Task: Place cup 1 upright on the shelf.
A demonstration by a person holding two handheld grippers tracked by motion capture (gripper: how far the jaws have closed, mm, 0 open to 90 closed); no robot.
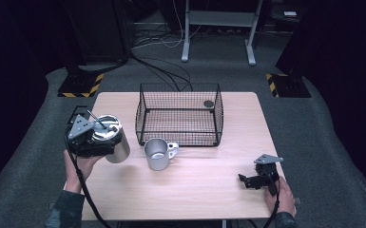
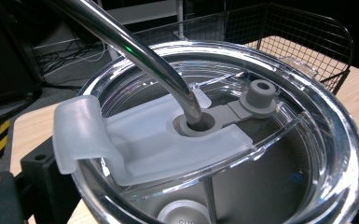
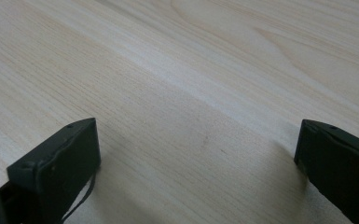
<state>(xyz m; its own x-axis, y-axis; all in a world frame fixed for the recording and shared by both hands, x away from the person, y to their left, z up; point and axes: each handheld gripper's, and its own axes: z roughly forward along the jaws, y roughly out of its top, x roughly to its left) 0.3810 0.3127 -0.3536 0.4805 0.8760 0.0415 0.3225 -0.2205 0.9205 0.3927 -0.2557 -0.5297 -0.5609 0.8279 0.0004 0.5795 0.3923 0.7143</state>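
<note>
A steel tumbler with a clear lid and a bent metal straw stands at the table's left side. My left gripper is shut on the tumbler just below its rim, one black jaw on each side. A steel mug with a handle stands right of the tumbler, in front of a black wire basket. My right gripper lies low over the table near the front right. In the right gripper view it is open, with only bare wood between its jaws.
A small dark round object lies in the basket's back right corner. The wooden table ends close in front of both hands. Cables and a grey stand are on the floor beyond the table.
</note>
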